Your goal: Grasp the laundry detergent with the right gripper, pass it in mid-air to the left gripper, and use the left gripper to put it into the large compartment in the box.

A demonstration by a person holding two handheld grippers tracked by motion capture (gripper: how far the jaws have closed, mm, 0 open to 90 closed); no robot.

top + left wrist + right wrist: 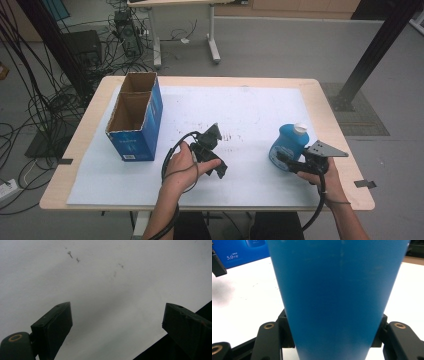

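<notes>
A blue cardboard box [136, 120] with two open-topped compartments stands at the left of the white-covered wooden surface [240, 107]; both compartments show bare brown insides, with nothing visible in them; in the right gripper view its printed blue side [239, 251] shows at the upper left. A blue plastic bottle with a white cap [290, 145] stands upright at the right of the surface, well apart from the box; the right gripper [285, 159] is clenched on its lower body, one jaw at each side, and in the right gripper view the bottle's blue wall [337, 297] rises between the jaws. The left gripper [212, 137], near the middle of the surface, is released, its jaws [112, 330] wide apart over bare white covering.
</notes>
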